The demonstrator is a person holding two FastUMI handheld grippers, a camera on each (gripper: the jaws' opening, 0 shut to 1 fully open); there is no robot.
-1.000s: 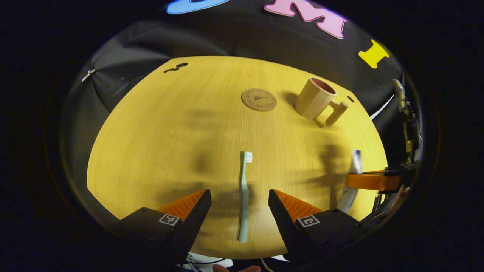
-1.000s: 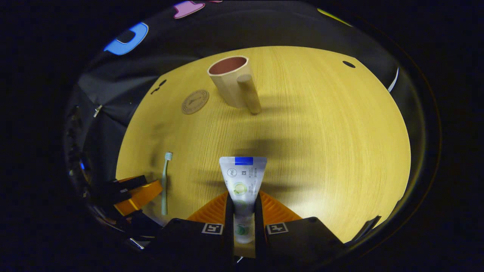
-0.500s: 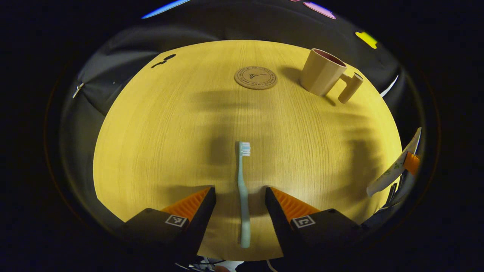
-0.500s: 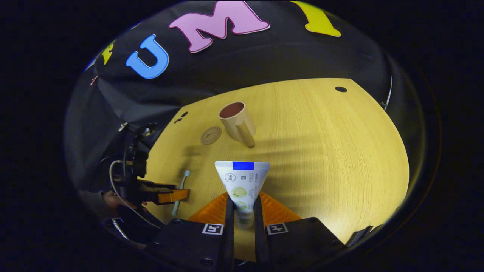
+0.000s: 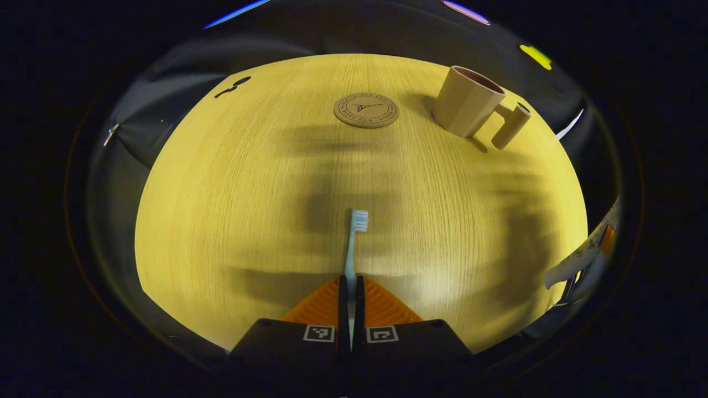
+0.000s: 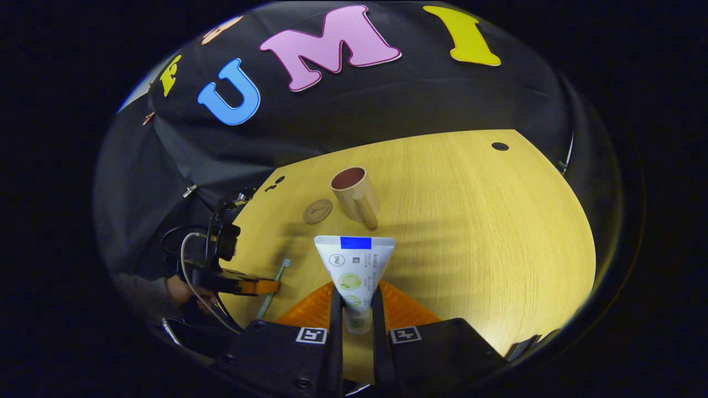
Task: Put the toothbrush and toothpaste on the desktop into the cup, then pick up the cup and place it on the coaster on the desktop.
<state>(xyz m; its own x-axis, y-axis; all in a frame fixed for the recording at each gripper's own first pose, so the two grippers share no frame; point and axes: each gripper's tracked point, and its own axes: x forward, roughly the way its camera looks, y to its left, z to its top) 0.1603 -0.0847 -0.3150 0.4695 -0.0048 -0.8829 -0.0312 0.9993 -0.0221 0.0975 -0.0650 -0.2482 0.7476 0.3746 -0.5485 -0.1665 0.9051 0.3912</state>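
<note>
The toothpaste tube [image 6: 354, 265] carries small round logos, a square code patch and lines of fine print under a blue bar, but none of it is sharp enough to read. The round coaster [image 5: 365, 110] bears a ring of lettering around a little tower-like drawing, the letters too small to make out. Square black-and-white marker patches sit on both finger bases of the left gripper [image 5: 350, 287] and the right gripper [image 6: 355, 301]; they are patterns, not words.

left low, right higher, cup [image 5: 467, 101] shared
</note>
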